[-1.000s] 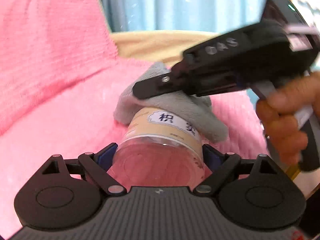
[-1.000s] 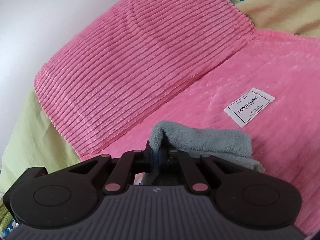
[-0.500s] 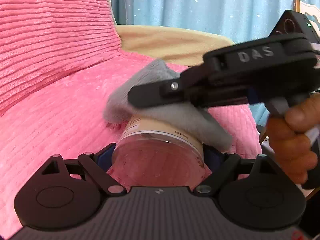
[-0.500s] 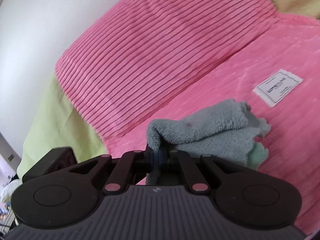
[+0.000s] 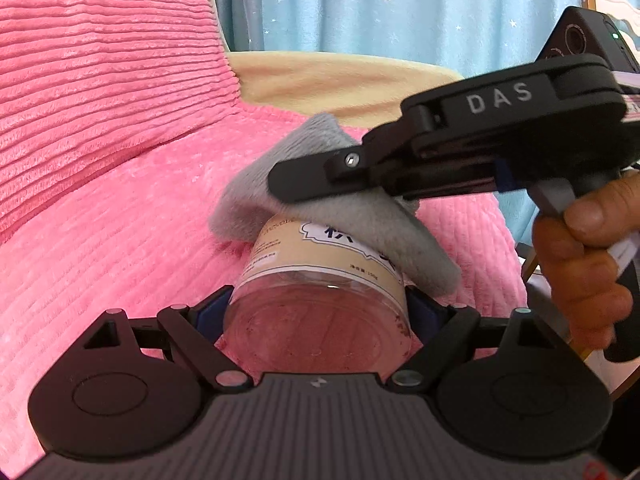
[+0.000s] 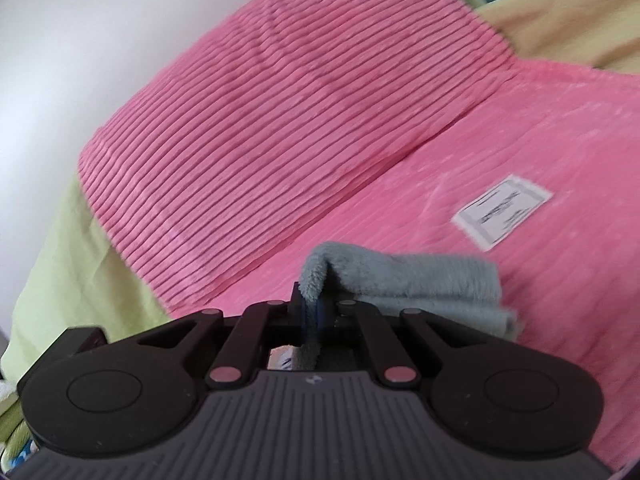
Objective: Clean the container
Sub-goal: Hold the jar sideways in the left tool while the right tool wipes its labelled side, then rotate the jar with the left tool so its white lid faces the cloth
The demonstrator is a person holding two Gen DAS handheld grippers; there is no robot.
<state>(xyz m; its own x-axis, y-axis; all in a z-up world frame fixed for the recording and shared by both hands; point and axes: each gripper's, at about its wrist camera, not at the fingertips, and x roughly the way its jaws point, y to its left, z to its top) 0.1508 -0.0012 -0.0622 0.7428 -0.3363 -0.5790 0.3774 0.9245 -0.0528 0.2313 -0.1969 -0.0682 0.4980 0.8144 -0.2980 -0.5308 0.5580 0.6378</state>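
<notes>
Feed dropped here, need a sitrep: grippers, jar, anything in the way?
Left gripper shut on jar, jaws just tightened. Right gripper shut on cloth, cloth on jar. Nothing in the way.

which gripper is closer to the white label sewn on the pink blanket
Right. The right gripper, shut on the grey cloth, points toward the white label lying just beyond the cloth. The left gripper clamps the jar; the label is not in its view.
</notes>
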